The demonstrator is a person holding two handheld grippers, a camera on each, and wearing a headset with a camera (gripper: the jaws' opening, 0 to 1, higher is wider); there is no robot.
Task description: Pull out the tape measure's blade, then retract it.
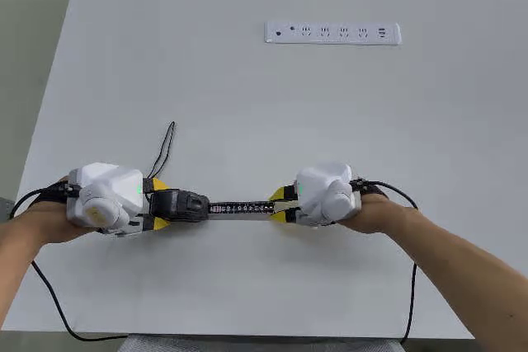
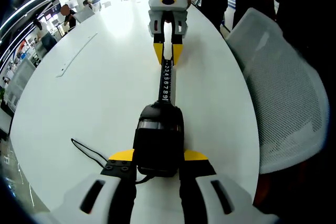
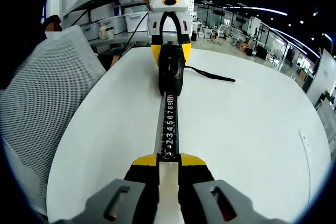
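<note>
Black boxy tape measure case [image 1: 183, 205] clamped in my left gripper [image 1: 158, 204] | flat numbered blade [image 1: 240, 207] drawn out, tip pinched by my right gripper [image 1: 279, 206] | smooth white desk [image 1: 247, 105]

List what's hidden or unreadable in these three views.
- End hook of the blade: hidden inside the jaws of the right gripper, head and right gripper views.
- Rear of the tape measure case: covered by the jaws of the left gripper, left gripper view.
- Numerals on the blade: too small, head view.
- Switch state of the power strip: too small, head view.
</note>
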